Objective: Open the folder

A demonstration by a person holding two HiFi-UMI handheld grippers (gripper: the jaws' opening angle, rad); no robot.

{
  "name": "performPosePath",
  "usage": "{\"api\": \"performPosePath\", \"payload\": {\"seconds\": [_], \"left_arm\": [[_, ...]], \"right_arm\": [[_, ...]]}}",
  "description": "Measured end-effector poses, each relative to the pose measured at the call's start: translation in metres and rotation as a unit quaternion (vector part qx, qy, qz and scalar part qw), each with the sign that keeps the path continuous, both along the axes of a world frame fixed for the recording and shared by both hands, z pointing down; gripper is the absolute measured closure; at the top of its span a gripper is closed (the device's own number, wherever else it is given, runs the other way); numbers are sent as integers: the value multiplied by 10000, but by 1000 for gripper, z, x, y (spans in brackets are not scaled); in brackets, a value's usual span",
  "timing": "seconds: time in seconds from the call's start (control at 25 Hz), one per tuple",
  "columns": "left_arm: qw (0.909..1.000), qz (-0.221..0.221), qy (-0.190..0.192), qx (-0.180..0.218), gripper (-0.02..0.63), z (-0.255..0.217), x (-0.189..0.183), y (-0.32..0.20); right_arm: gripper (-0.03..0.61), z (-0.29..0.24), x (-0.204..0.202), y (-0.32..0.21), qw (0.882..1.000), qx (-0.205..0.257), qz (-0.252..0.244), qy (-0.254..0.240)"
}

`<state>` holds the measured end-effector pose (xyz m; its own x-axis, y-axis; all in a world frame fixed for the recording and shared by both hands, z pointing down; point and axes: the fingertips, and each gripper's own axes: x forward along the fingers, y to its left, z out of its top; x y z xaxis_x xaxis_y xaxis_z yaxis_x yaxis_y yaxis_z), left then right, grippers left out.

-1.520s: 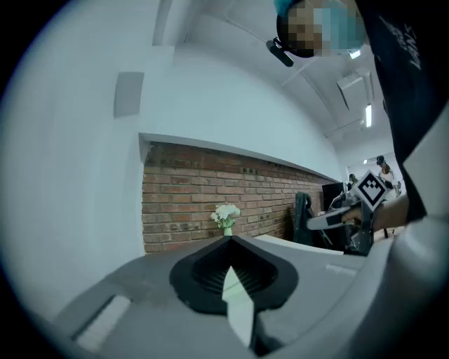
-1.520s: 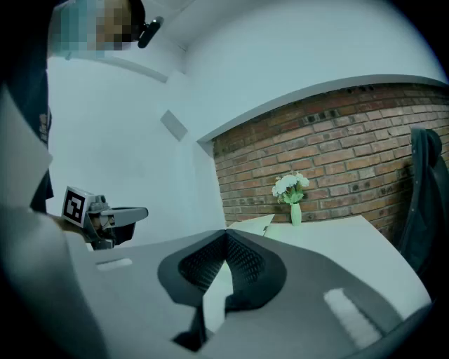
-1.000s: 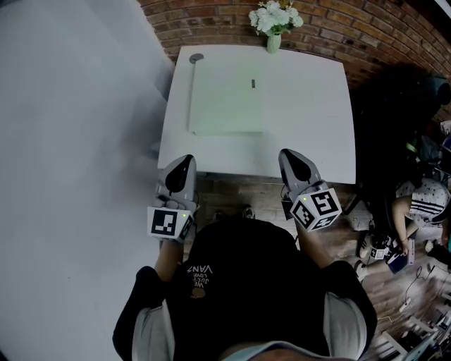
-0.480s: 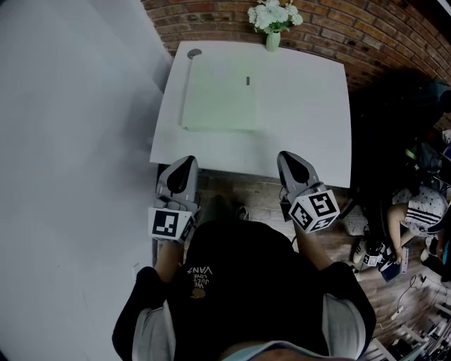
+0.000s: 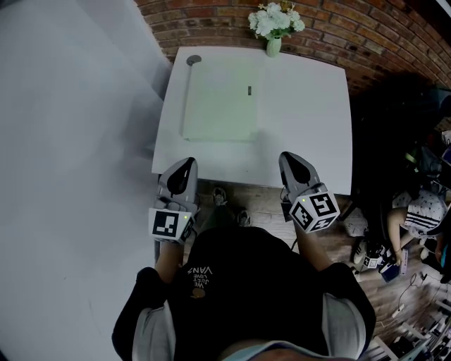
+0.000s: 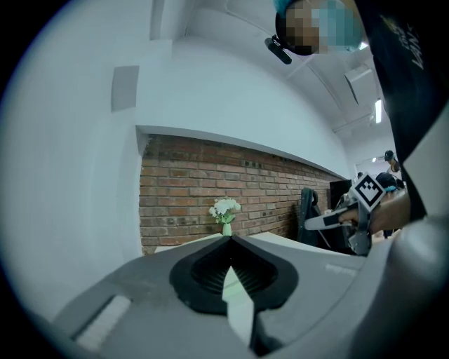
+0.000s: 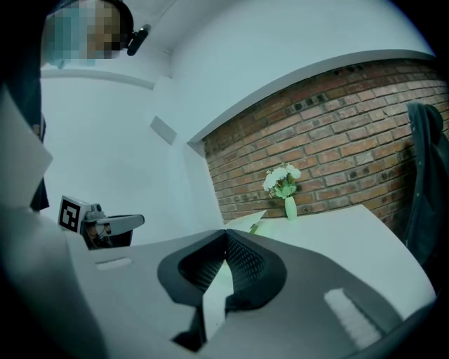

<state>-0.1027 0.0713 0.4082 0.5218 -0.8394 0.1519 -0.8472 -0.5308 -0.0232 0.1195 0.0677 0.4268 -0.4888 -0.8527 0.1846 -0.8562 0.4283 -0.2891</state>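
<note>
Folder [image 5: 220, 101] shut on table [image 5: 310, 120], flowers [image 5: 275, 17] in vase [image 5: 273, 46]; left gripper [image 5: 187, 163], right gripper [image 5: 289, 156]: fingers [image 6: 140, 294] together.

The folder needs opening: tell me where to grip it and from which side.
Take the folder by its top cover's right-hand edge, near the small dark tab, coming from the right with the right gripper. It lies flat and closed. The ridge along its left is likely the spine.

We see a white worktop [image 5: 303, 120] set against a red brick wall [image 5: 352, 28] at twelve o'clock, with a vase of white flowers [image 5: 273, 21] at its far edge. A plain pale wall [image 5: 70, 141] fills nine o'clock. Wood-plank floor [image 5: 257, 201] shows past the worktop's six-o'clock edge.
</note>
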Motion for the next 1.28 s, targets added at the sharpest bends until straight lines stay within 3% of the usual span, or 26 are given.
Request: {"api": "performPosePath", "payload": {"seconds": [0.24,0.72,1.28], "left_arm": [[9997,182,131,-43,614,-10,2,-32],[9976,622,155,271,614,-18,-21,-91],[9948,1003,135,85,614,-1,-55,-130]], "right_arm": [[580,-4,-3,-25,9998,15,212,32],[580,-12,-25,-72,9980,135,605,72],[580,-5,-52,-94,9940,-11,1074,203]]}}
